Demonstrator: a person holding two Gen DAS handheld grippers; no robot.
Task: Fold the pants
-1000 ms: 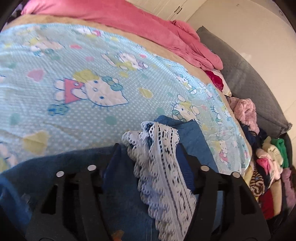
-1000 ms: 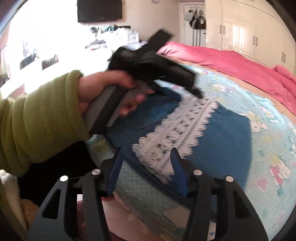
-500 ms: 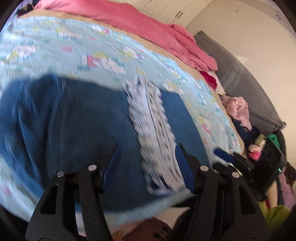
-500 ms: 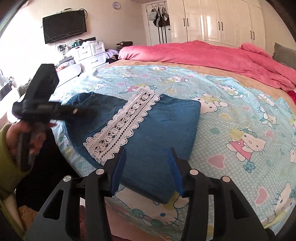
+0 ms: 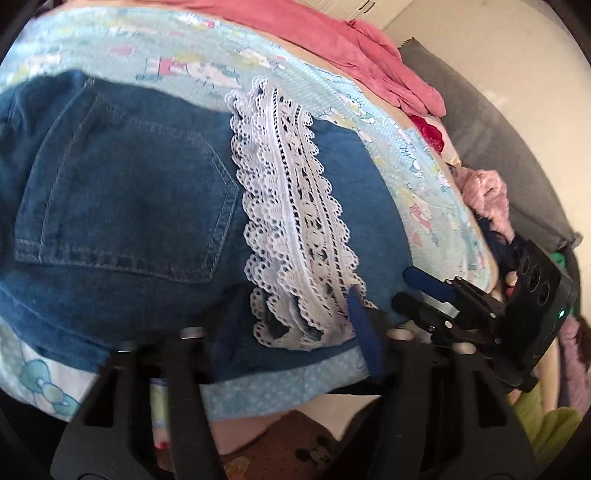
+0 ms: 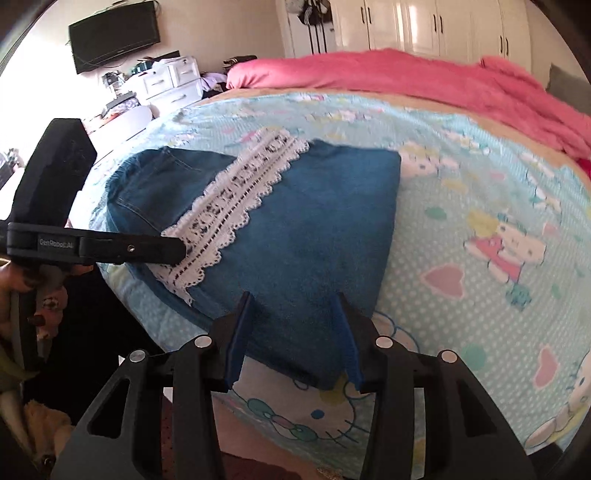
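Blue denim pants (image 5: 122, 206) with a white lace band (image 5: 291, 236) lie folded flat on the bed, near its front edge. They also show in the right wrist view (image 6: 314, 221), with the lace (image 6: 236, 199) running across them. My left gripper (image 5: 291, 328) is open, its fingers over the near edge of the pants at the lace end. It also shows in the right wrist view (image 6: 162, 247), from the side. My right gripper (image 6: 291, 325) is open, its fingers either side of the near folded edge. It shows at the right of the left wrist view (image 5: 428, 291).
The bed has a light blue Hello Kitty sheet (image 6: 480, 221) and a pink blanket (image 6: 406, 77) along the far side. A pile of clothes (image 5: 487, 195) lies beside a grey cushion (image 5: 517, 147). White drawers (image 6: 173, 81) and wardrobes (image 6: 424, 26) stand behind.
My left gripper let go of the lace edge and pulled back, and the pants now lie flat. Both grippers have come down close to the near edge of the pants.
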